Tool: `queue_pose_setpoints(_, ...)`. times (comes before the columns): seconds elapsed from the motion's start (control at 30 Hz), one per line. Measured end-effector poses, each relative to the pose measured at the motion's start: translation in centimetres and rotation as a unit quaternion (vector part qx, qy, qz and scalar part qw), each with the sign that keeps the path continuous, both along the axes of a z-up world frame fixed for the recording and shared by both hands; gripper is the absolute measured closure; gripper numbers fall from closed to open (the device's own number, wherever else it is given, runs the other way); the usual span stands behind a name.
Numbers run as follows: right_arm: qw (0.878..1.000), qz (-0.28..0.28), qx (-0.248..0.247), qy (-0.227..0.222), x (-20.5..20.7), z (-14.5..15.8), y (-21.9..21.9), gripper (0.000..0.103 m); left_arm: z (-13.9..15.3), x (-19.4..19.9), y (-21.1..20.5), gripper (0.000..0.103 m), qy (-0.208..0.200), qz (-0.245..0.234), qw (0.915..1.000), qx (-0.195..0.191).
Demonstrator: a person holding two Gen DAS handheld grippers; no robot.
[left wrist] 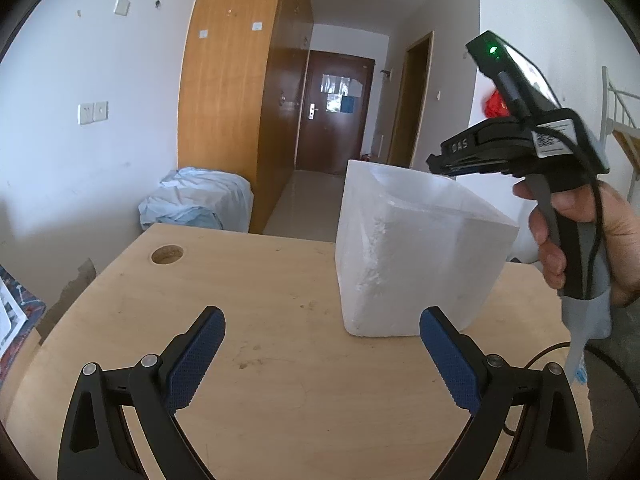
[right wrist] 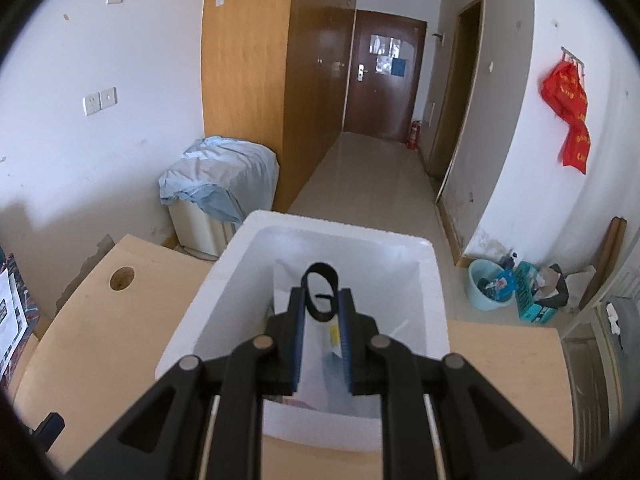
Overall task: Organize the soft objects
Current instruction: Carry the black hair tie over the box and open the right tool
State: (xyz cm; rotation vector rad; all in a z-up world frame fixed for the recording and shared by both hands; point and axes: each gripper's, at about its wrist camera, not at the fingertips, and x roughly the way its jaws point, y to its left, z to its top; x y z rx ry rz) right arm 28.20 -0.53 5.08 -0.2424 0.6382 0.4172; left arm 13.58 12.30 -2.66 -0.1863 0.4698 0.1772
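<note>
Far left, a round hole (left wrist: 167,255) is cut through the wooden counter (left wrist: 256,304); beyond the counter edge a light blue sheet (left wrist: 198,200) covers a low unit against the wall. The left gripper (left wrist: 322,334) stands wide open over bare counter, its 2 blue pads (left wrist: 196,360) holding nothing. Just right of centre sits a white foam box (left wrist: 404,256), resting on the counter. A hand (left wrist: 576,236) holds the right gripper's black handle above and beside the box. In the right wrist view the right gripper (right wrist: 320,300) is nearly closed, pinching a black loop (right wrist: 320,292) (a band or strap; which, cannot be told) above the open box (right wrist: 336,228). Pale packets (right wrist: 316,344) lie inside the box. At far right, a red bag (right wrist: 570,114) hangs on the wall.
</note>
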Motion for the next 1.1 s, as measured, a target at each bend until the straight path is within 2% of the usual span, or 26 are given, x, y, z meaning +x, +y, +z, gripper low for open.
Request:
queue_pose_setpoints(0.3,1.0,-0.007,-0.005,0.003,0.5,-0.2,0.1,0.077,-0.1,0.0,0.1,0.005,0.0,-0.003,1.0,0.0)
queue_pose_setpoints(0.33,1.0,-0.008,-0.006,0.002,0.5,-0.2,0.1,0.072,-0.1,-0.1,0.0,0.005,0.0,-0.002,1.0,0.0)
queue_pose_setpoints(0.4,1.0,-0.011,-0.008,0.002,0.5,-0.2,0.0,0.056,0.0,-0.1,0.0,0.005,0.0,-0.004,1.0,-0.001)
queue_pose_setpoints(0.43,1.0,-0.012,-0.006,0.0,0.5,-0.2,-0.1,0.044,0.0,-0.2,0.0,0.005,-0.001,-0.003,1.0,-0.001)
queue_pose_setpoints(0.5,1.0,-0.013,-0.001,-0.012,0.2,0.1,-0.2,0.033,0.0,-0.3,0.0,0.005,-0.001,-0.003,1.0,0.0)
queue_pose_setpoints(0.53,1.0,-0.015,0.0,-0.019,0.0,0.2,-0.3,0.031,0.0,-0.3,-0.1,0.005,0.001,-0.003,1.0,0.001)
queue_pose_setpoints(1.1,1.0,-0.012,0.004,-0.022,-1.3,0.4,-1.0,0.03,0.6,-0.7,-0.2,0.005,0.0,0.0,1.0,-0.002)
